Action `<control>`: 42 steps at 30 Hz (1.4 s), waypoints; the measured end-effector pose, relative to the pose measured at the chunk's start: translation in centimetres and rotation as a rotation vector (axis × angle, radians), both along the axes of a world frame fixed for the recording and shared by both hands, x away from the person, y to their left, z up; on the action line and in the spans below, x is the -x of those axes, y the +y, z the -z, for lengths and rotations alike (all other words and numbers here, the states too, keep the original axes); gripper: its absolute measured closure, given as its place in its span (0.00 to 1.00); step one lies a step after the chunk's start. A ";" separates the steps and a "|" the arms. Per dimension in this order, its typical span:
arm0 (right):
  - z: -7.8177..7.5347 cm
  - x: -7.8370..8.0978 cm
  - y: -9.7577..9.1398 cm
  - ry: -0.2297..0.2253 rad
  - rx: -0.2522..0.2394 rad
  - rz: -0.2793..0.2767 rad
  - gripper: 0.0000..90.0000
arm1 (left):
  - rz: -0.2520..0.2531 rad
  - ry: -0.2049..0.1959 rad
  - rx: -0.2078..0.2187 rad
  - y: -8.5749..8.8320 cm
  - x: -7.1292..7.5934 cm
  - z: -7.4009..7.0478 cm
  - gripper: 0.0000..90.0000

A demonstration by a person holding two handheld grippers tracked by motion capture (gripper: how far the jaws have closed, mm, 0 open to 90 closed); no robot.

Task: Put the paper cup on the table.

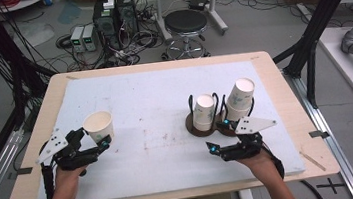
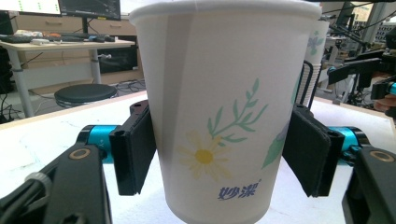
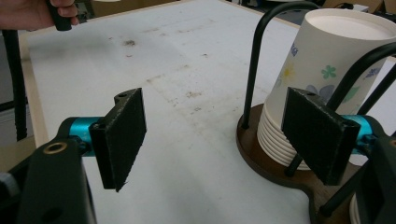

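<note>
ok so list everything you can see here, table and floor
paper cup: one, white with flower print, upright between the left tool's pads
cup stacks: two, white, upside down in the holder
cup holder: one, brown base with black wire hoops, right side of table
table: one, white board on wood
stool: one, black, beyond the table
computer boxes: several, black and white, on the floor among cables
left tool: black, closed on the paper cup
right tool: black, open beside the holder
</note>
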State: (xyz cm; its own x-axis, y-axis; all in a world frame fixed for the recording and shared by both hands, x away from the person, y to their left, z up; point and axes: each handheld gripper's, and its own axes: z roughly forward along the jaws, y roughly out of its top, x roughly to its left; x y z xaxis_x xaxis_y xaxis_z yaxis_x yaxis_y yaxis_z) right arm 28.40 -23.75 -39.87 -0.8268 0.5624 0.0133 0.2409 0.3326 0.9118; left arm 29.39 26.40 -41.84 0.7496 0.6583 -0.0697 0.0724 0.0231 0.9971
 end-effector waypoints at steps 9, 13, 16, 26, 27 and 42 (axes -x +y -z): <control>0.0 0.1 0.4 -0.003 0.006 -0.013 0.25 | -0.039 0.018 -0.011 0.5 -1.3 0.7 0.35; 0.1 0.1 0.5 -0.004 0.007 -0.020 0.25 | -0.056 0.037 -0.007 0.6 -1.9 1.1 0.35; 0.1 0.1 0.6 -0.003 0.006 -0.025 0.25 | -0.079 0.069 0.002 0.8 -2.6 1.4 0.35; 0.2 0.0 0.9 -0.004 0.010 -0.040 0.25 | -0.150 0.164 -0.052 0.6 -4.4 3.1 0.36; 0.2 0.0 0.9 -0.002 0.010 -0.040 0.25 | -0.166 0.179 -0.067 0.5 -4.5 3.2 0.36; 0.1 -0.1 1.3 -0.008 0.018 -0.050 0.26 | -0.264 0.284 -0.340 -1.5 -4.5 3.3 0.38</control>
